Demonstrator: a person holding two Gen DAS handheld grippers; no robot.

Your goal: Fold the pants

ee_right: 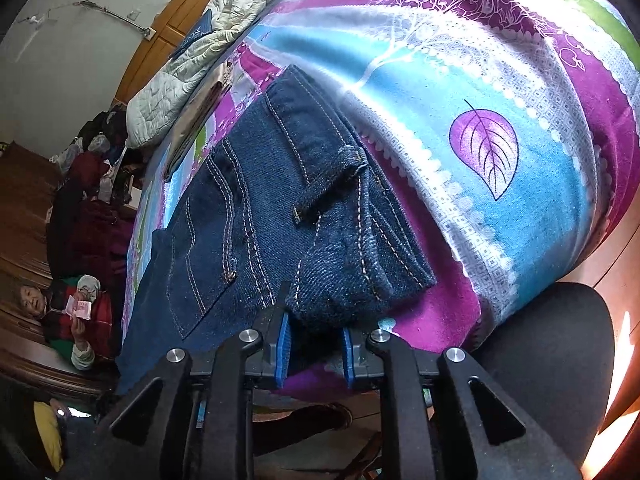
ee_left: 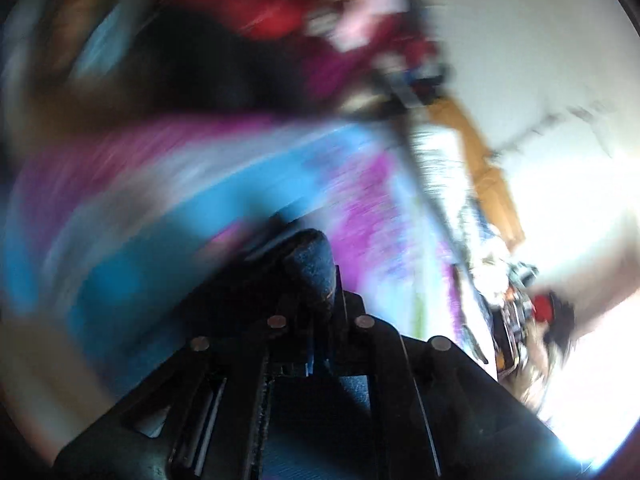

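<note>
Dark blue jeans point(ee_right: 256, 208) lie folded on a patterned bed sheet point(ee_right: 480, 80), waistband and back pocket facing up. My right gripper point(ee_right: 316, 346) is open at the sheet's near edge. Its blue pads point(ee_right: 283, 344) stand either side of the jeans' near folded corner without squeezing it. The left wrist view is heavily motion-blurred. In it, my left gripper point(ee_left: 314, 280) is shut on a lump of dark blue denim point(ee_left: 310, 264) with orange stitching, held above the blue and purple sheet point(ee_left: 160, 216). How that denim joins the folded jeans is hidden.
A quilted grey blanket point(ee_right: 192, 60) is bunched at the head of the bed by a wooden headboard point(ee_right: 160, 36). A person in red point(ee_right: 76, 312) sits beside the bed holding paper. Clothes are piled point(ee_right: 100, 140) past the bed. A dark round seat point(ee_right: 560, 360) is at lower right.
</note>
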